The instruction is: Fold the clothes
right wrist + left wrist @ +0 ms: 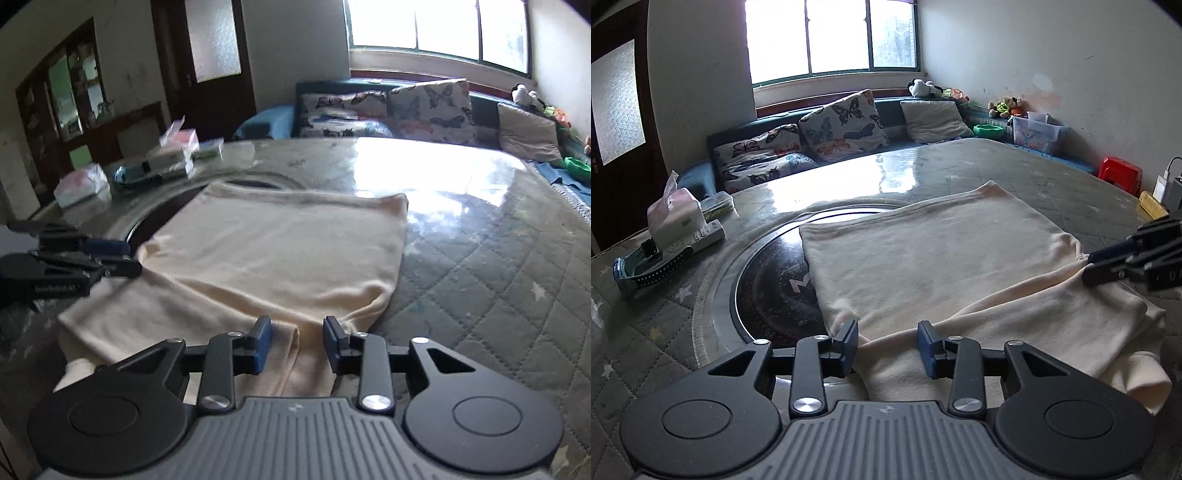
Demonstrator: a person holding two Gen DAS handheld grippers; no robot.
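Cream garment [934,251] folded on table [1015,166], L gripper [888,345] and R gripper [297,341] both released, over garment's near edge.

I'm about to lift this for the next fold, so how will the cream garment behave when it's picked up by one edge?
The cream garment will probably go floppy and sag; its near layers already drape in soft rolls. It looks light, being thin knit. On the glossy table it may slide rather than stay put, so lifting with both the left hand-held gripper and right hand-held gripper seems safer.
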